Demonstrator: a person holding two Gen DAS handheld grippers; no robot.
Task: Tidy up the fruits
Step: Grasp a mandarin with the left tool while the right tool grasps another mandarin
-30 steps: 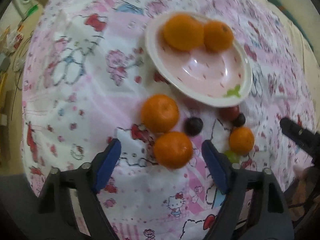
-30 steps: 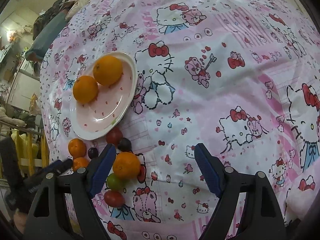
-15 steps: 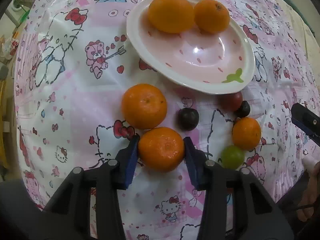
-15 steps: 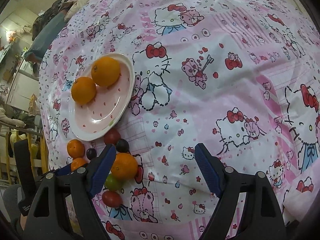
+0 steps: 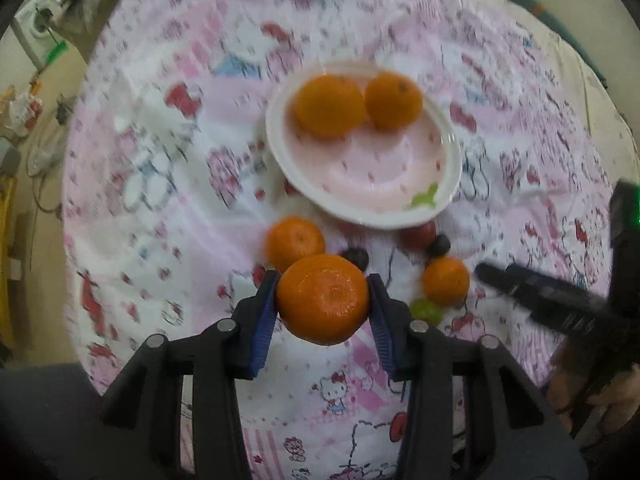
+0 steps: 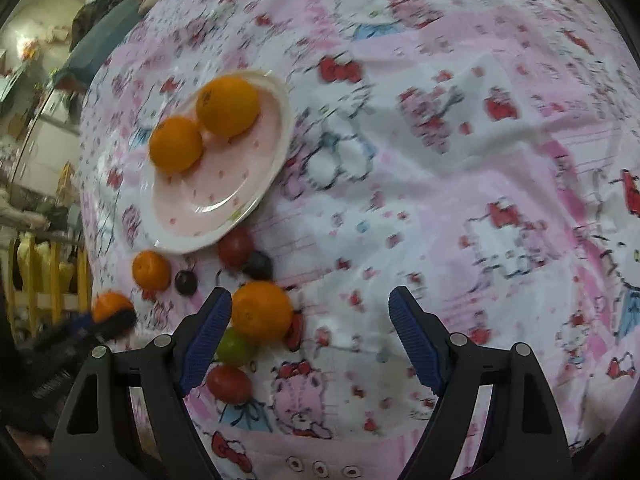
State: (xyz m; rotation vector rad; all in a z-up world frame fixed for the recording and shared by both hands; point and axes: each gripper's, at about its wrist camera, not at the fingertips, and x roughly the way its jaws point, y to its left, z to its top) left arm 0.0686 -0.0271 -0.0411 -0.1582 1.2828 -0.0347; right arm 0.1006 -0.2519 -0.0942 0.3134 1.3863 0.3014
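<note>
My left gripper [image 5: 323, 312] is shut on an orange [image 5: 322, 298] and holds it above the cloth; it also shows in the right wrist view [image 6: 112, 307]. A pink plate [image 5: 440, 200] beyond it holds two oranges [image 5: 329, 105]. One orange [image 5: 295, 243] lies on the cloth just below the plate, another orange [image 5: 445, 281] to the right with a green fruit [image 5: 426, 309], dark plums [image 5: 439, 245] and a red fruit [image 5: 418, 233]. My right gripper [image 6: 310, 340] is open and empty; an orange [image 6: 262, 310], a green fruit [image 6: 235, 346] and a red fruit [image 6: 229, 384] lie by its left finger.
A pink and white Hello Kitty cloth [image 6: 460, 160] covers the soft surface. Its edge drops off at the left, where furniture and clutter [image 5: 36, 40] stand on the floor. The right gripper's black body [image 5: 560, 304] reaches in from the right in the left wrist view.
My left gripper has closed on the near orange and lifted it off the cloth. The right gripper has shifted slightly and stayed open.
</note>
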